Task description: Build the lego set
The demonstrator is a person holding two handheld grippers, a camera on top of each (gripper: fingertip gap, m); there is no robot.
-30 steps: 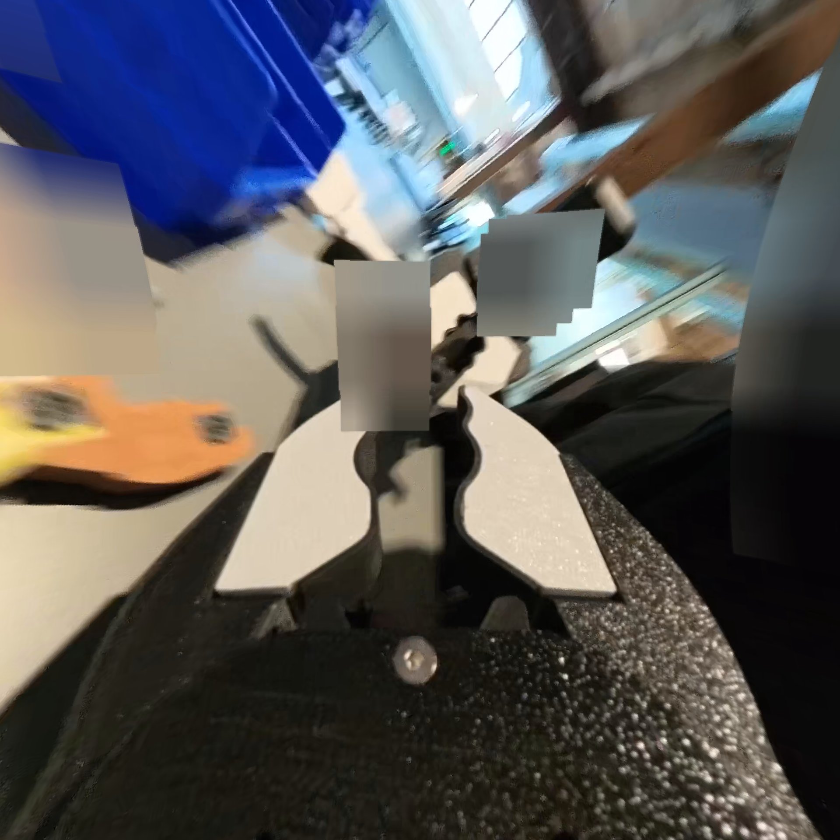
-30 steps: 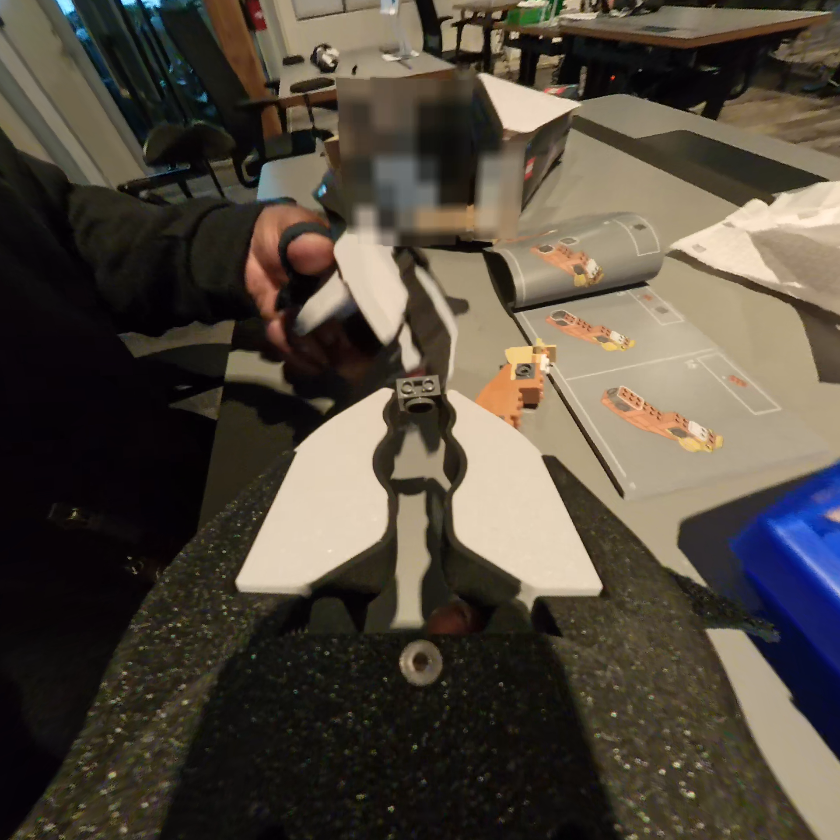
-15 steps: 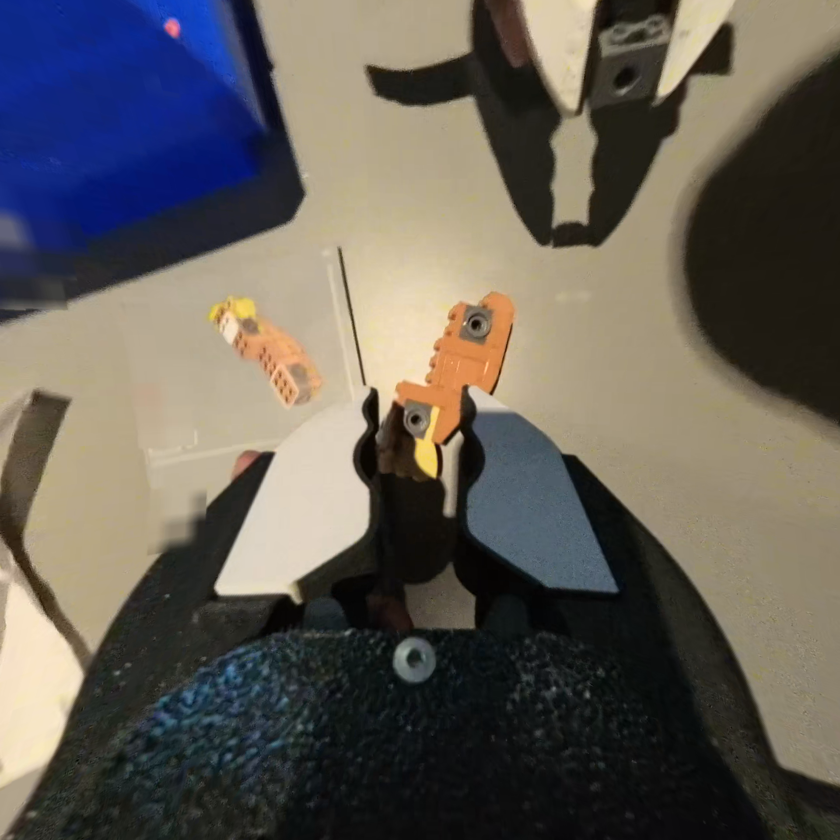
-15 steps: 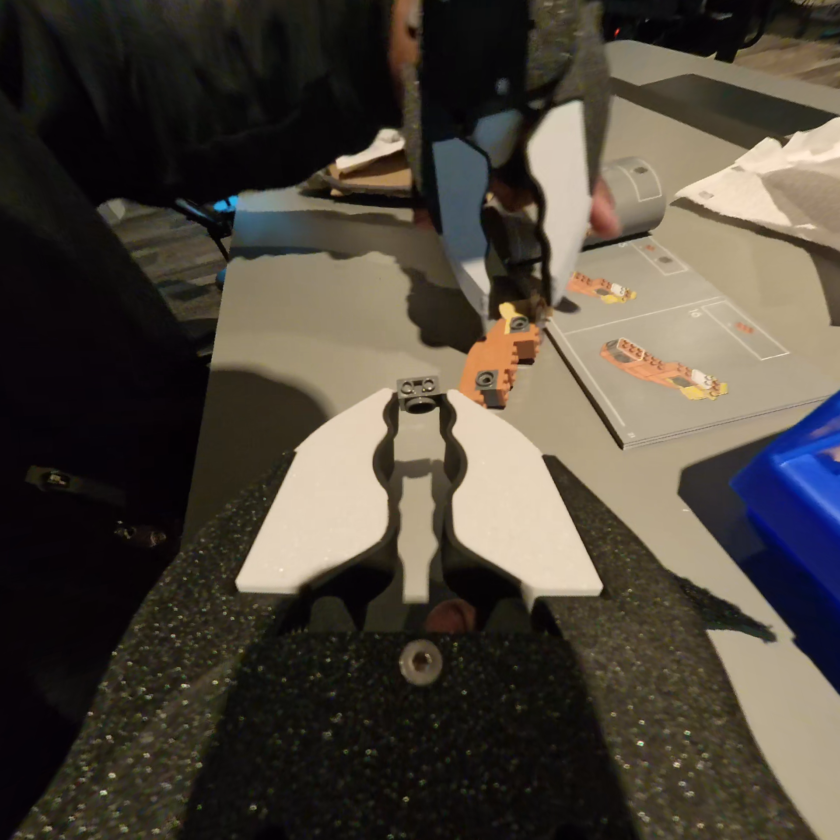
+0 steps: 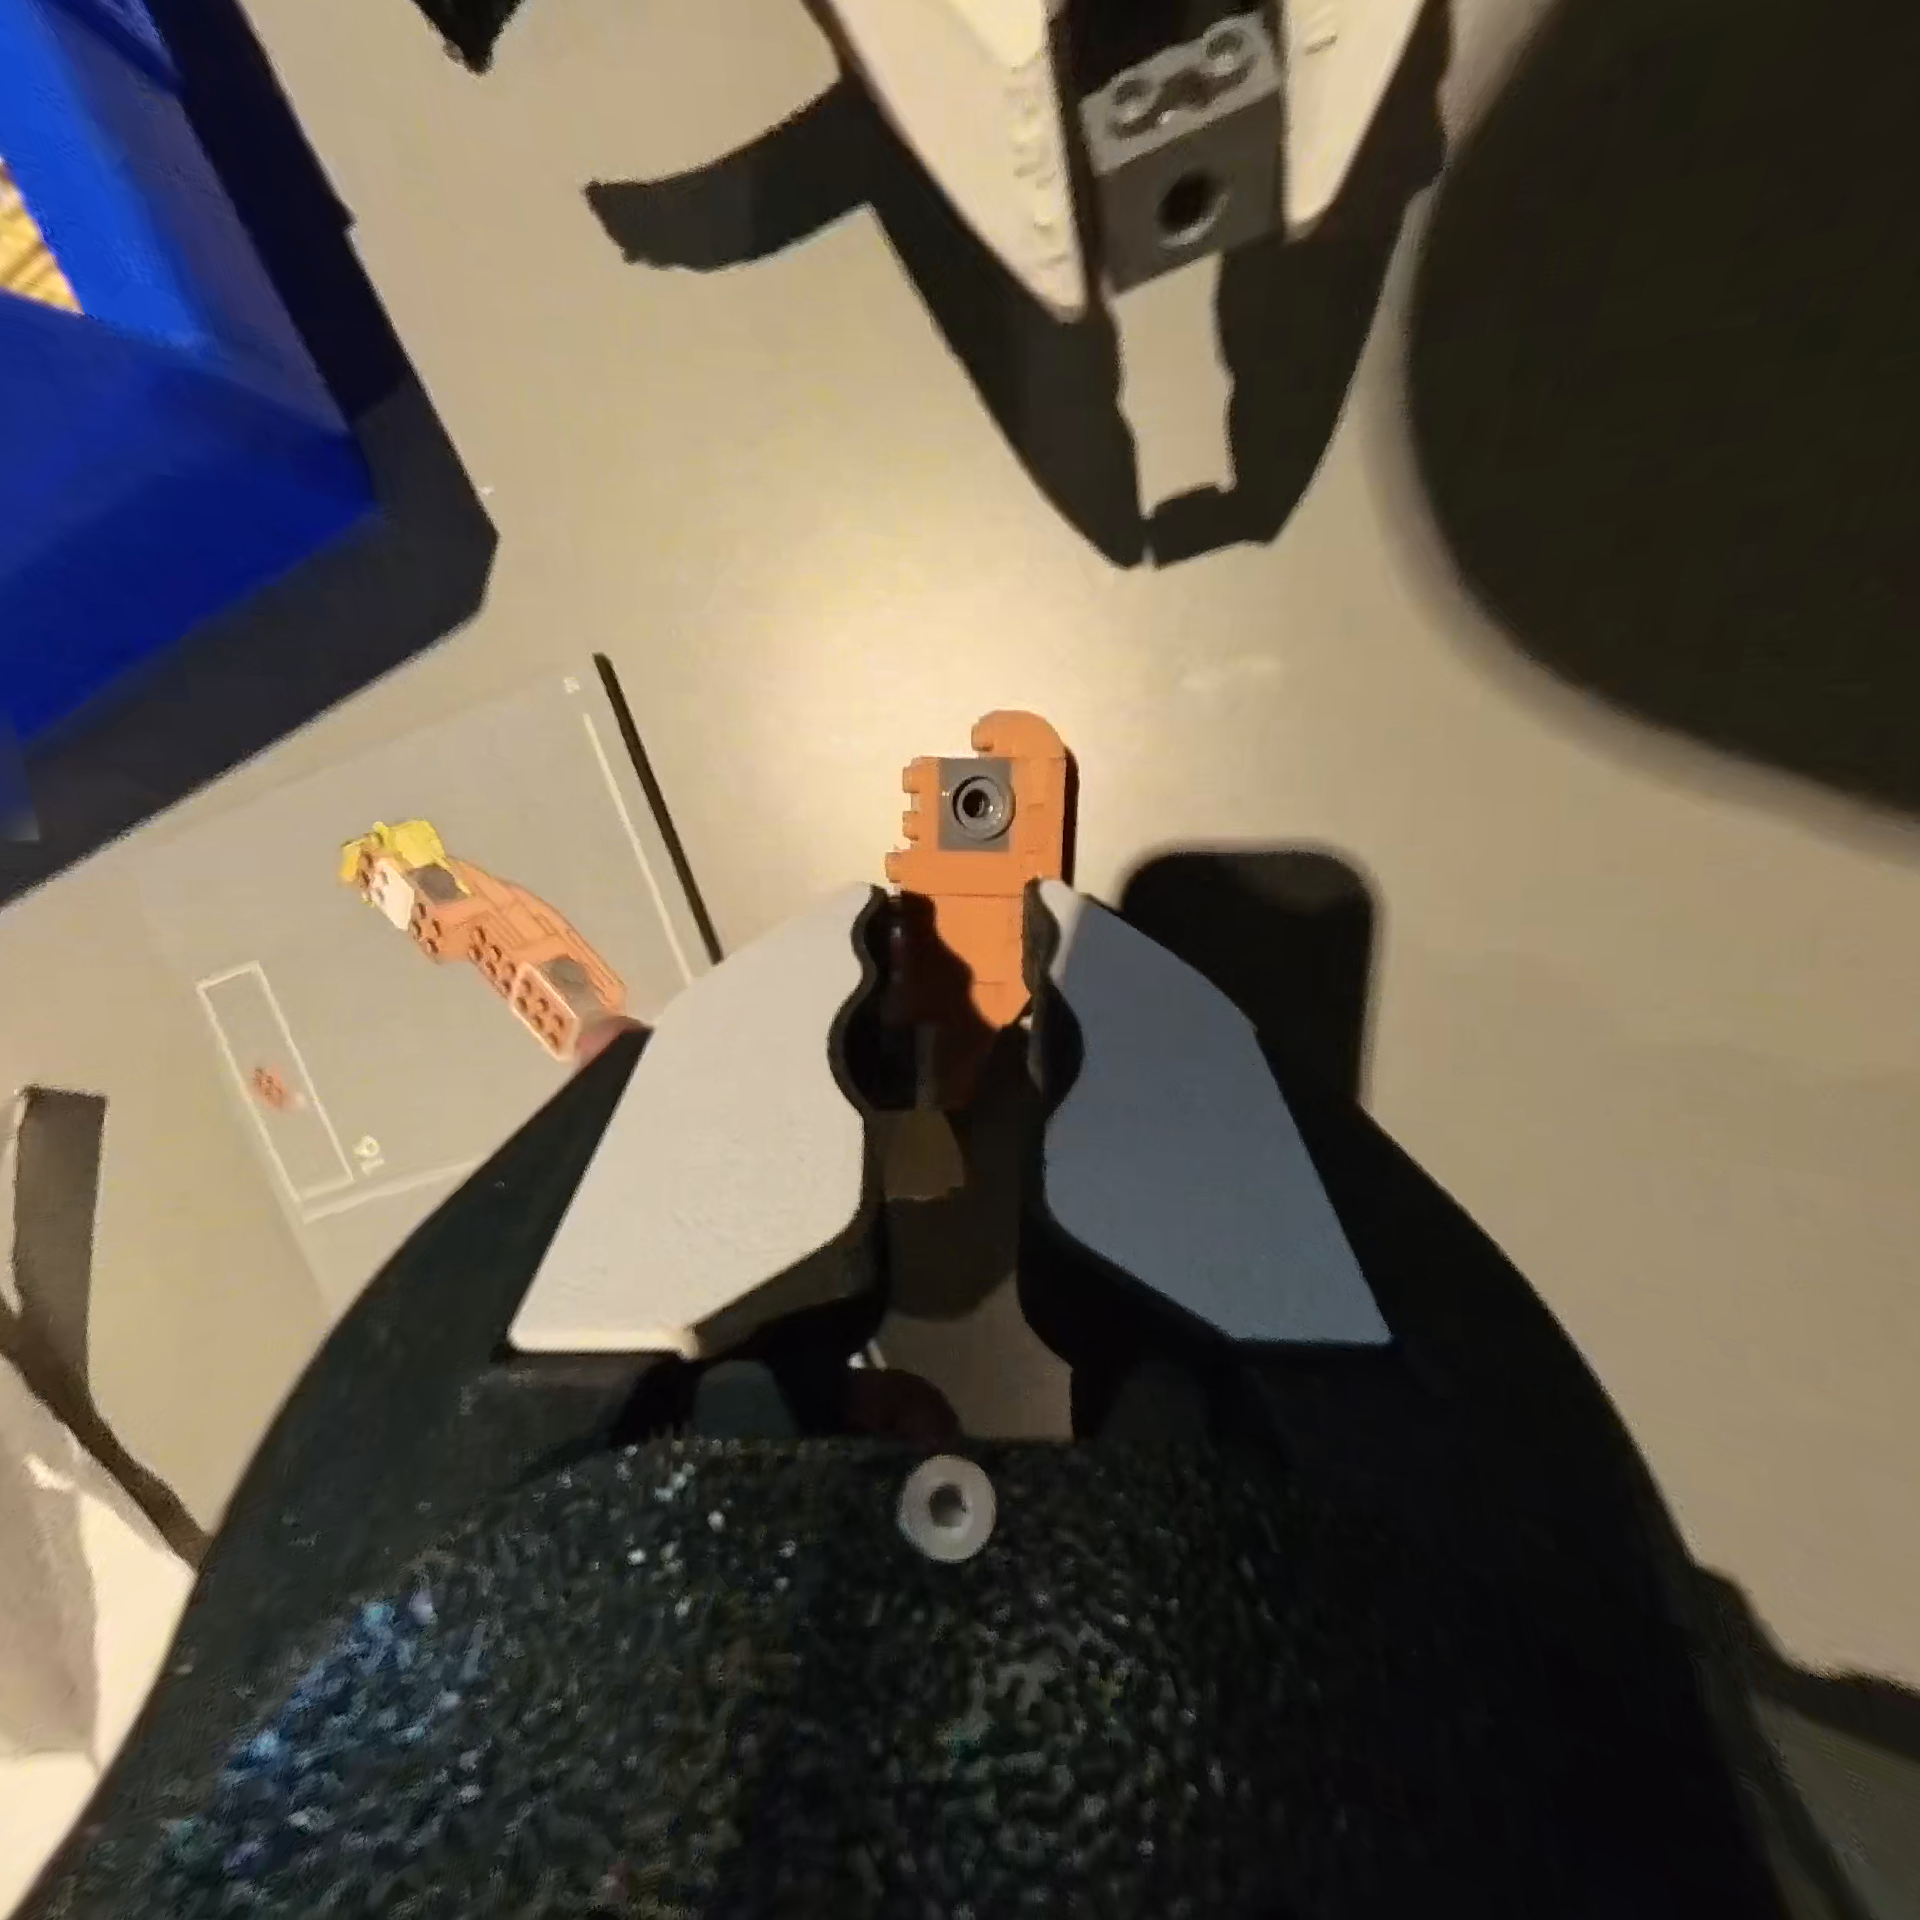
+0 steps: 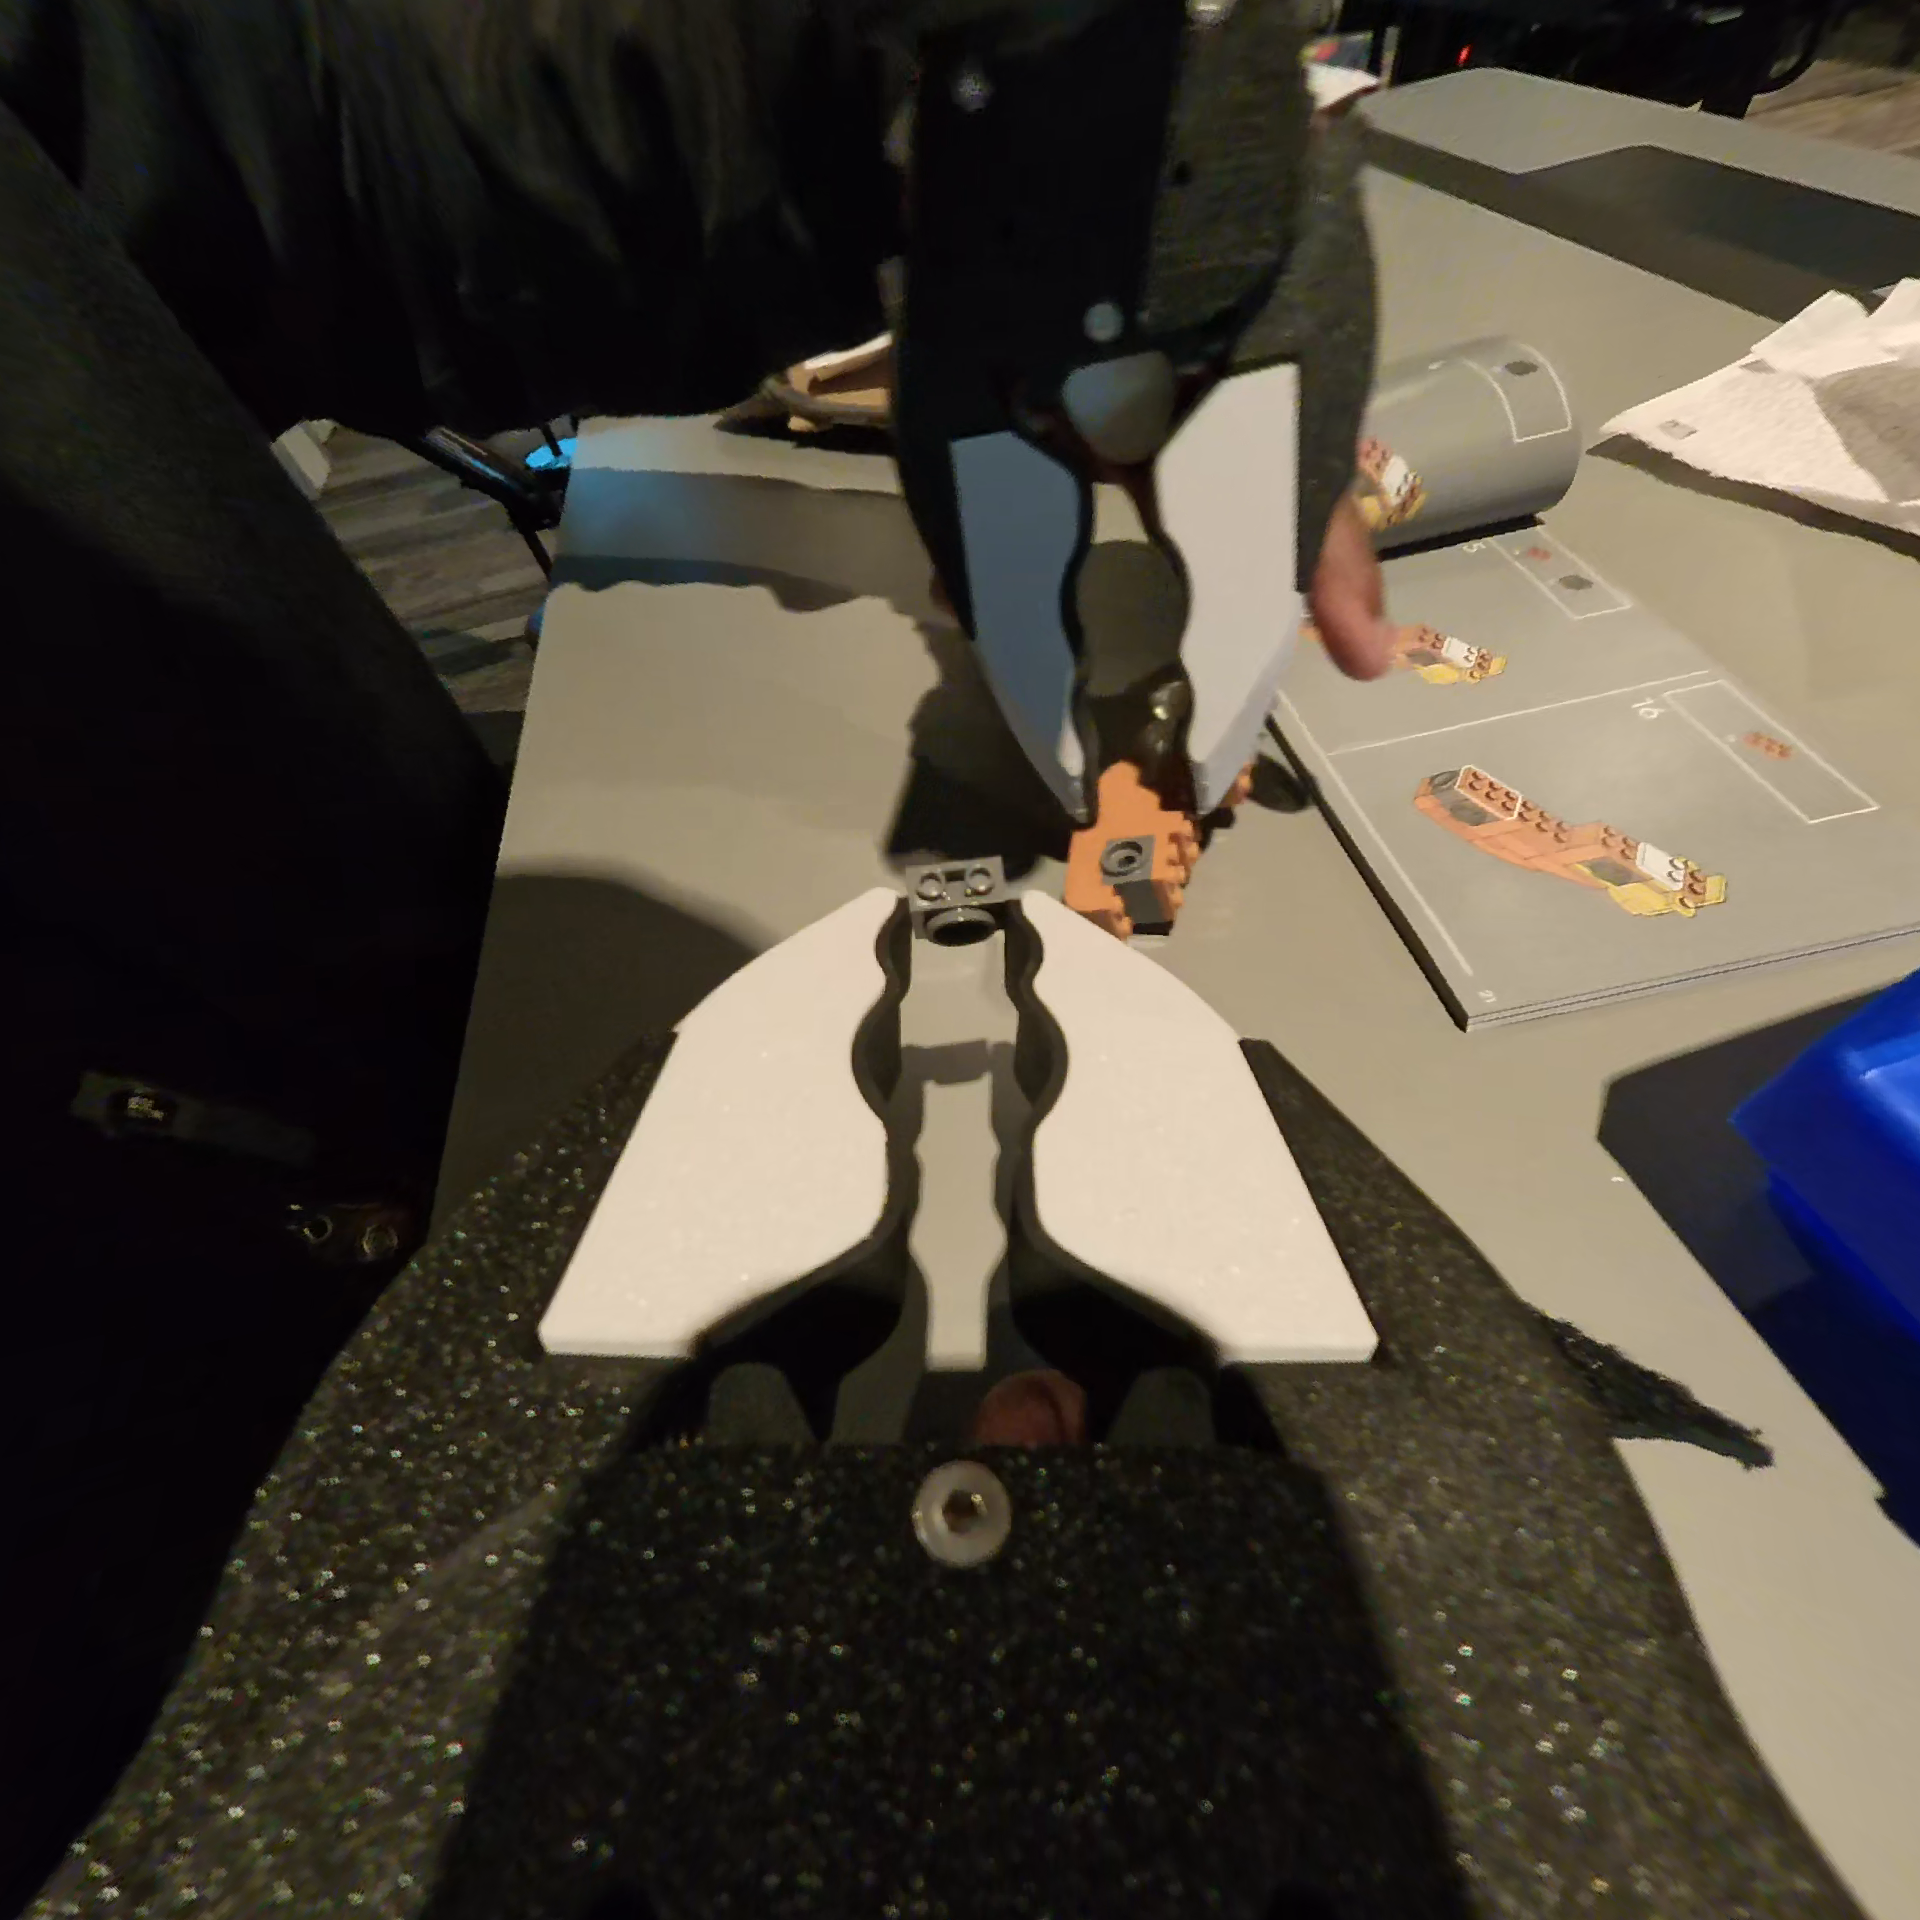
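An orange lego model (image 5: 982, 831) with a dark grey stud piece on its side rests on the grey table (image 5: 831, 520). My left gripper (image 5: 954, 899) points down at it and is shut on the model's near end. In the right wrist view the left gripper (image 6: 1138, 805) comes down from above onto the model (image 6: 1127, 873). My right gripper (image 6: 958, 904) is shut on a small dark grey brick (image 6: 956, 894) and holds it just left of the model, a little above the table. The right gripper (image 5: 1179, 301) and its brick (image 5: 1179, 156) show at the top of the left wrist view.
An open instruction booklet (image 6: 1610, 831) lies right of the model; it also shows in the left wrist view (image 5: 312, 1039). A blue bin (image 6: 1849, 1122) stands at the near right. White crumpled paper (image 6: 1818, 416) lies far right. A person's dark sleeve (image 6: 260, 520) fills the left. Tip to tip, the grippers are about 9 cm apart.
My left gripper swung down from facing the room to over the model and closed on its end. The model now lines up with the jaws. The right gripper kept its brick and edged nearer.
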